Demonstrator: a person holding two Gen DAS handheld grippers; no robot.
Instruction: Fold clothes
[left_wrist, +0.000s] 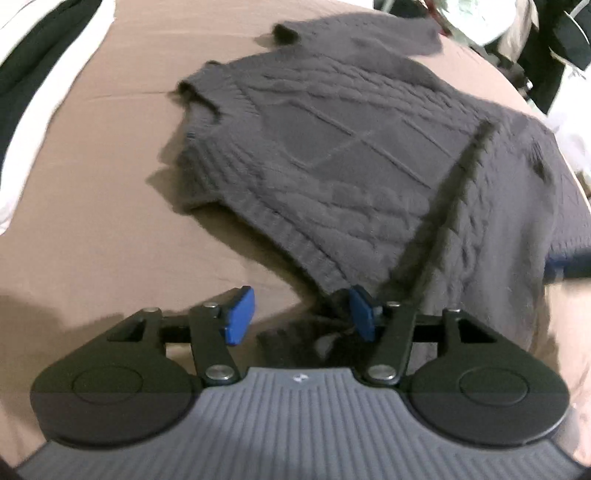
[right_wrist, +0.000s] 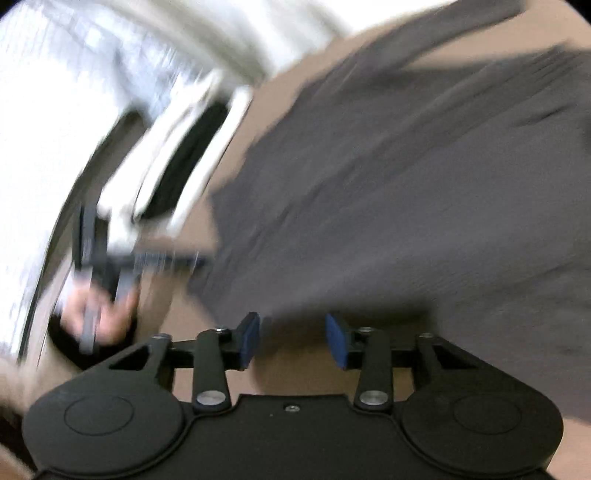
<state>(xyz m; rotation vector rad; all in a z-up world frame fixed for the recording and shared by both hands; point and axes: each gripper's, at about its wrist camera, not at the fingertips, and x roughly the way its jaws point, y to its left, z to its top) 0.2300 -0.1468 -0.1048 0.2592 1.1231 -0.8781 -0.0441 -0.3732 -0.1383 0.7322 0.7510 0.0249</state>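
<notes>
The left gripper (left_wrist: 301, 314) stands half open over the tan sheet (left_wrist: 110, 240), its right pad at the corner of the grey sweater (left_wrist: 332, 147) (spread flat), pinching nothing. The right gripper (right_wrist: 291, 339) gapes empty just beside the sweater's edge. No readable writing; the right view is badly blurred.

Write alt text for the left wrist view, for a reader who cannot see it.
A dark grey cable-knit sweater, partly folded, lies on a tan bed sheet. In the foreground the left gripper is open, its blue pads apart at the sweater's near corner, gripping nothing. The picture is slightly blurred.
</notes>
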